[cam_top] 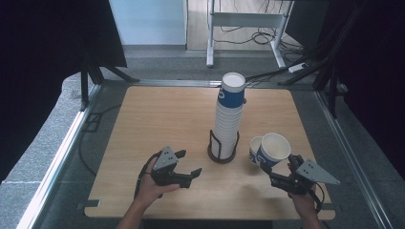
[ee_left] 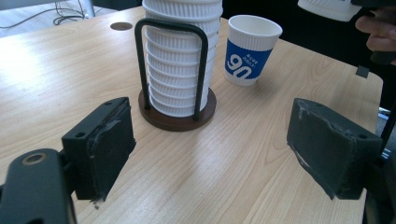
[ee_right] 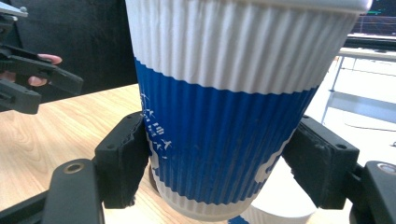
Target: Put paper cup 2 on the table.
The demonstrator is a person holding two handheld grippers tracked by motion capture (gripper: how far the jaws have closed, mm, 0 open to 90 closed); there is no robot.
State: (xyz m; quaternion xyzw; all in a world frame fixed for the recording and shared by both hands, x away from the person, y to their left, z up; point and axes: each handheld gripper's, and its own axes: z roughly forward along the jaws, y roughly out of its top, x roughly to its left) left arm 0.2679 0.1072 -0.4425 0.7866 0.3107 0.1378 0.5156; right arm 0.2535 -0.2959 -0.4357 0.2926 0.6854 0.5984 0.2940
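Note:
A tall stack of white ribbed paper cups (cam_top: 228, 119) stands in a dark wire holder (cam_top: 222, 151) at the table's middle, and its top cup has a blue band. In the left gripper view the stack (ee_left: 180, 60) rises just beyond the jaws. To its right a single blue-and-white cup (cam_top: 254, 150) stands upright on the table (ee_left: 251, 49). My right gripper (cam_top: 281, 166) is shut on a second such cup (cam_top: 273, 149), lifted beside the standing one. Its pads press the blue band (ee_right: 224, 116). My left gripper (cam_top: 189, 163) is open near the holder with nothing between its jaws (ee_left: 210, 144).
The wooden table (cam_top: 157, 119) has bare room on its left and far side. Black curtains hang at both sides. A white desk frame (cam_top: 246, 21) and cables lie on the floor beyond the table. The holder's brown base (ee_left: 177, 119) sits close in front of my left gripper.

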